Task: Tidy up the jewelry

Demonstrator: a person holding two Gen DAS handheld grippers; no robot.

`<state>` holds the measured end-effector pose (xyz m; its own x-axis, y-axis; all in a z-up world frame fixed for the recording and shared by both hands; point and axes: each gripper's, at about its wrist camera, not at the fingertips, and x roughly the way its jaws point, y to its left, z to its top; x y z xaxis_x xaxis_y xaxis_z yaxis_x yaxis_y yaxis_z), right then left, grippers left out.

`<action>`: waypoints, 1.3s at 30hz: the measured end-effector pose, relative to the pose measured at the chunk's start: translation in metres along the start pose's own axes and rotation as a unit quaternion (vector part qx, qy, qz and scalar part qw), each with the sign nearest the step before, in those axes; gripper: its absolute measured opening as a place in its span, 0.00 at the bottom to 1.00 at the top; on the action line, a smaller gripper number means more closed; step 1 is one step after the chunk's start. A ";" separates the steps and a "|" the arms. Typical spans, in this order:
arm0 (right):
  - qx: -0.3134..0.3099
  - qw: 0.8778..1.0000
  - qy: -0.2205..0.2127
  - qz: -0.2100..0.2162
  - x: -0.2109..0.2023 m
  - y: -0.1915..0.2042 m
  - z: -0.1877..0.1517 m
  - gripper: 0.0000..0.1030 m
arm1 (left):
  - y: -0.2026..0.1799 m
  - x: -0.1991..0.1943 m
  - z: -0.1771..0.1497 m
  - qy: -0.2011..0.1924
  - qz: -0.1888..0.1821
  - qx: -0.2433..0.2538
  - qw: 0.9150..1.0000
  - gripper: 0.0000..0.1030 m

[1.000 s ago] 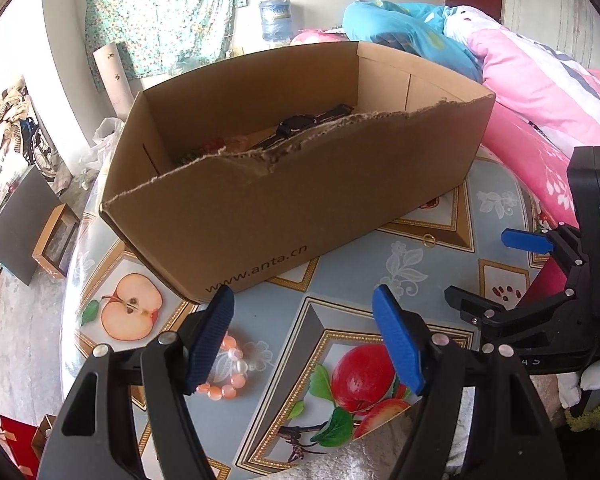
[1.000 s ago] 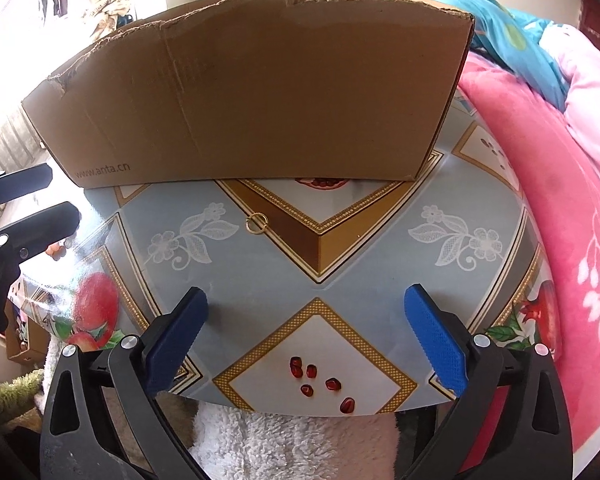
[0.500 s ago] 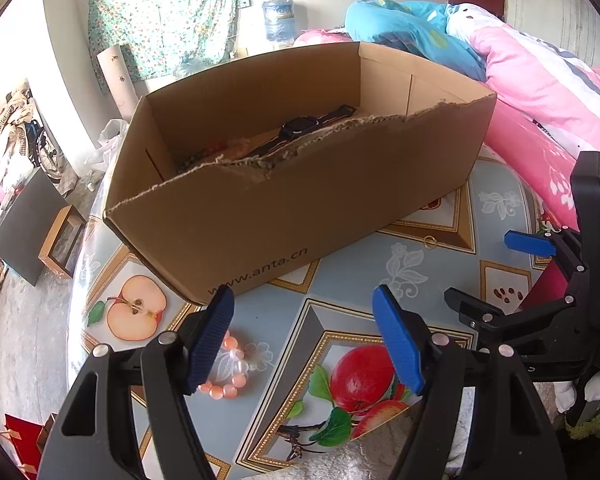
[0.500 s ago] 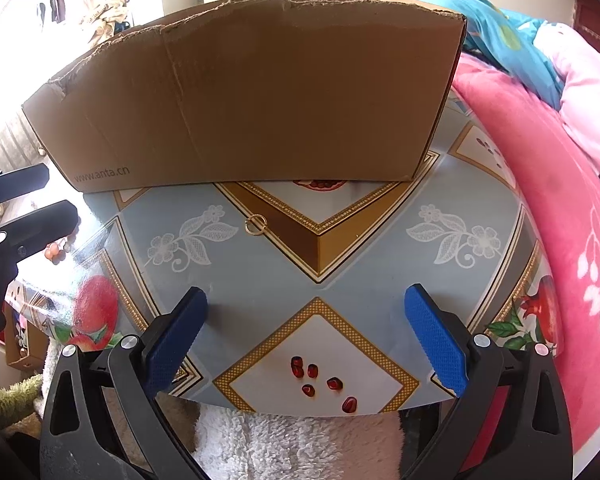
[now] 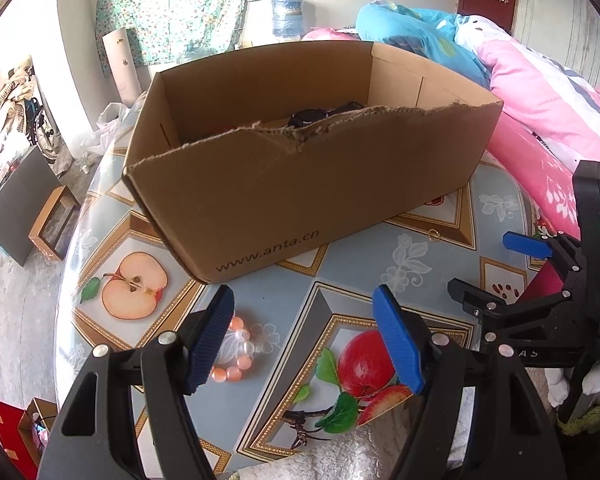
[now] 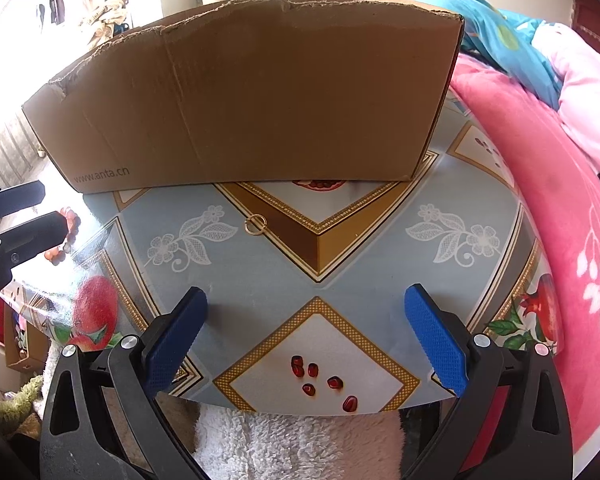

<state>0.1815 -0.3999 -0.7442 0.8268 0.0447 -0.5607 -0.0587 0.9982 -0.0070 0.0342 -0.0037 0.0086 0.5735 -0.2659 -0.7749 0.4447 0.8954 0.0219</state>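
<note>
The left gripper [image 5: 304, 332] hung wide open and empty, one of its fingers [image 5: 210, 340] just over the pink bead bracelet [image 5: 234, 354] near the surface's [image 5: 352, 272] front left edge, likely to grab it; the right gripper [image 6: 306, 340] waited open and empty at the front edge; the small gold ring [image 6: 255, 225] lay just in front of the brown cardboard box [image 6: 260, 92].

A plain brown cardboard box [image 5: 300, 184] sits on a grey-blue tablecloth [image 6: 364, 264] printed with gold diamonds, white flowers and red fruit.
</note>
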 end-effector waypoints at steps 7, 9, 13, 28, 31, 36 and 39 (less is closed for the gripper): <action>0.000 1.000 -0.001 0.001 -0.001 -0.001 -0.001 0.92 | 0.006 -0.002 -0.015 -0.001 0.000 0.002 1.000 0.68; 0.001 1.000 -0.001 0.002 -0.001 -0.002 -0.001 0.92 | 0.005 -0.001 -0.016 0.002 -0.002 0.002 1.000 0.68; 0.000 1.000 0.002 0.002 -0.002 -0.003 0.000 0.92 | 0.008 0.001 -0.018 0.001 -0.003 -0.004 1.000 0.68; -0.018 0.999 -0.046 0.020 -0.018 -0.013 0.015 0.92 | 0.019 0.008 -0.020 -0.003 -0.002 -0.006 1.000 0.68; -0.025 0.997 -0.063 0.044 -0.021 -0.011 0.023 0.91 | 0.018 0.010 -0.020 -0.004 -0.004 -0.004 1.000 0.68; -0.036 0.997 -0.056 0.046 -0.011 -0.008 0.035 0.66 | 0.016 0.012 -0.016 -0.009 -0.004 0.001 1.000 0.68; -0.019 0.997 -0.045 0.052 -0.003 -0.006 0.039 0.48 | 0.013 0.013 -0.014 -0.011 -0.007 0.004 1.000 0.68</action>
<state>0.2014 -0.4047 -0.7107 0.8616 0.1520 -0.4843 -0.1657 0.9861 0.0146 0.0379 0.0099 -0.0103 0.5828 -0.2858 -0.7607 0.4584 0.8886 0.0173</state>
